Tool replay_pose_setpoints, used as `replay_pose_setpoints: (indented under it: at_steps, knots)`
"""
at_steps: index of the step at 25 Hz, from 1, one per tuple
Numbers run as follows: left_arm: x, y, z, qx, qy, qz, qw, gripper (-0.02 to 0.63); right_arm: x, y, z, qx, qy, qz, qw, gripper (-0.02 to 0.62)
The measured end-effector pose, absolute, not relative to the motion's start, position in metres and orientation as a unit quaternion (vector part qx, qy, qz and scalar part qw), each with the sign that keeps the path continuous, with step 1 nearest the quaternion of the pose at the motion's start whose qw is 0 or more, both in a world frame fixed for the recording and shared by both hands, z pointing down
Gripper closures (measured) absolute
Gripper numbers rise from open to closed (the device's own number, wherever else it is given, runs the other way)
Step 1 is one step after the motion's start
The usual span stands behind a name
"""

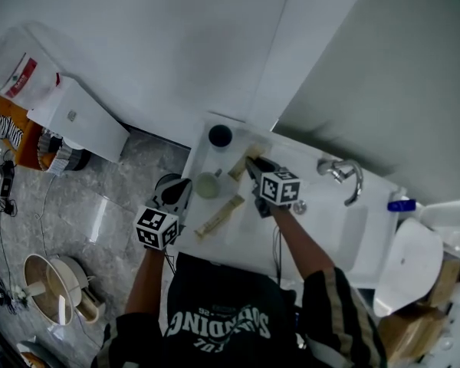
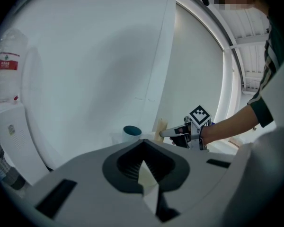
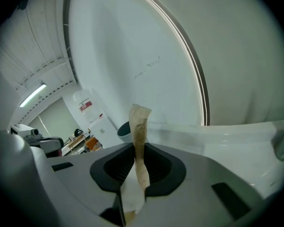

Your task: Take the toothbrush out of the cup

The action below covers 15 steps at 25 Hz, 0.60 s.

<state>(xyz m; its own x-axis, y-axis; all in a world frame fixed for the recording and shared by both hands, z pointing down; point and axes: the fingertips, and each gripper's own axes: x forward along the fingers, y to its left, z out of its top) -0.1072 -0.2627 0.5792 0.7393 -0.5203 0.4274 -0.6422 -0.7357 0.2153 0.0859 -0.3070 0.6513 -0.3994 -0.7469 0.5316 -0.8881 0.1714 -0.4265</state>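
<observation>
Toothbrush, a slim stick in a tan paper sleeve [image 3: 139, 136], is sitting pinched between the fingers of our right gripper [image 3: 136, 176]. Its free end is poking up past them, outside any cup. We are holding our left gripper [image 2: 146, 186] by the bench's left edge, its fingers clenched on nothing. A second tan-wrapped stick [image 1: 218, 218] is lying flat on the white bench [image 1: 231, 236] between the two grippers. Just beyond, a pale green round cup [image 1: 208, 185] is standing beside the held toothbrush. A dark teal-rimmed cup [image 1: 220, 136] is standing farthest back, by the wall.
</observation>
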Motion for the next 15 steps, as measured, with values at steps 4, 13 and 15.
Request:
replay_pose_setpoints:
  at_steps: [4, 13, 15]
  knots:
    - [-0.115, -0.265, 0.584, 0.912, -0.323, 0.177, 0.183, 0.607, 0.09, -0.313, 0.673, 0.539, -0.741, 0.39, 0.087, 0.535]
    - [-0.13, -0.273, 0.595, 0.903, -0.335, 0.185, 0.197, 0.607, 0.097, -0.333, 0.715, 0.531, -0.685, 0.497, 0.044, 0.535]
    - [-0.132, -0.274, 0.598, 0.901, -0.335, 0.188, 0.2, 0.607, 0.098, -0.334, 0.725, 0.53, -0.676, 0.509, 0.048, 0.535]
